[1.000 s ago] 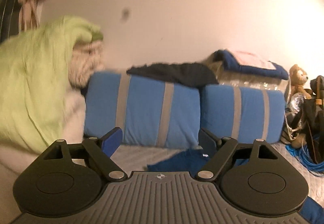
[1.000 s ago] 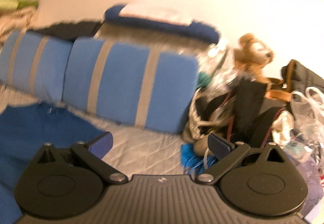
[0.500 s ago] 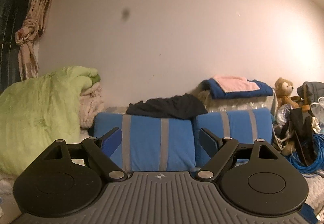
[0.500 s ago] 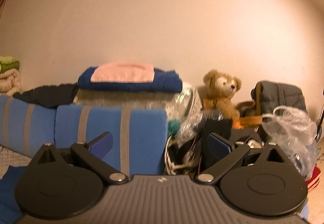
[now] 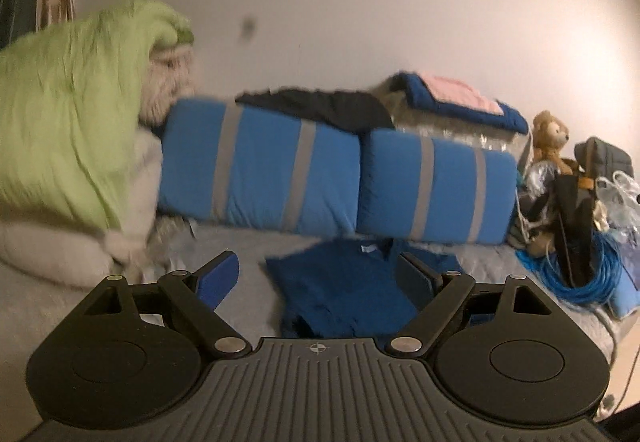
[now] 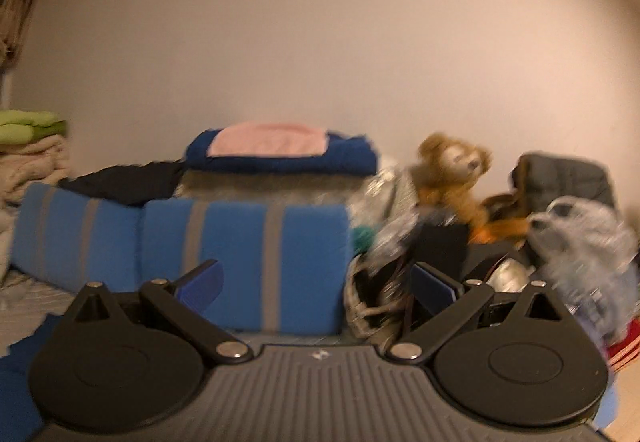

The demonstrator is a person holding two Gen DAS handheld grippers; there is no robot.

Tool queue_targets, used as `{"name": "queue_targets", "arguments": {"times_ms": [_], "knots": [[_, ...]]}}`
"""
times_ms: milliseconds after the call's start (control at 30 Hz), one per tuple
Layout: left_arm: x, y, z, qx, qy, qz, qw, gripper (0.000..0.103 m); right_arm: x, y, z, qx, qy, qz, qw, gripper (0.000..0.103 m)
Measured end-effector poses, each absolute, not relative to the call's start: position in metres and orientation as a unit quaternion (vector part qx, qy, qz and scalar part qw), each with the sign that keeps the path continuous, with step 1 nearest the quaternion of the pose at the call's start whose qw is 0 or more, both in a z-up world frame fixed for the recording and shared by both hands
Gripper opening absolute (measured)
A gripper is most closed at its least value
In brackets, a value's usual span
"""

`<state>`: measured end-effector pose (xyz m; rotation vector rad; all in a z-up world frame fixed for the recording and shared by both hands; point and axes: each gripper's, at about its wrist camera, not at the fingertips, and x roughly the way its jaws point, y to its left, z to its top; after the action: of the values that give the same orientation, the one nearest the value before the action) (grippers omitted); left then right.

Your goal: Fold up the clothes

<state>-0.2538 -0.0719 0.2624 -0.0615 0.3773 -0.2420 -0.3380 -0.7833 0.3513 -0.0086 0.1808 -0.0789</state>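
A dark blue garment lies spread on the grey bed, in front of two blue pillows with grey stripes. My left gripper is open and empty, held above the garment's near part. My right gripper is open and empty, pointing at the pillows and the clutter to their right. A corner of the blue garment shows at the lower left of the right wrist view.
A green and cream blanket pile fills the left. A black garment and a folded blue and pink stack lie behind the pillows. A teddy bear, bags and a blue cable coil crowd the right.
Both views swung up toward the wall and pillows. The left one has tilted back down, so the blue garment shows again between my fingers. The right view stays raised. Both grippers stay open.
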Motion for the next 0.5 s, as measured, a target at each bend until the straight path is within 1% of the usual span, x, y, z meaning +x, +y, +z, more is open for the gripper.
{"name": "queue_targets", "arguments": {"times_ms": [233, 500], "knots": [[-0.245, -0.065, 0.22, -0.063, 0.217, -0.11, 0.968, 0.086, -0.336, -0.773, 0.301, 0.023, 0.134, -0.007, 0.991, 0.103], [-0.232, -0.049, 0.164, -0.103, 0.293, -0.122, 0.943, 0.086, -0.327, -0.765, 0.259, 0.055, 0.169, -0.002, 0.984, 0.103]]}}
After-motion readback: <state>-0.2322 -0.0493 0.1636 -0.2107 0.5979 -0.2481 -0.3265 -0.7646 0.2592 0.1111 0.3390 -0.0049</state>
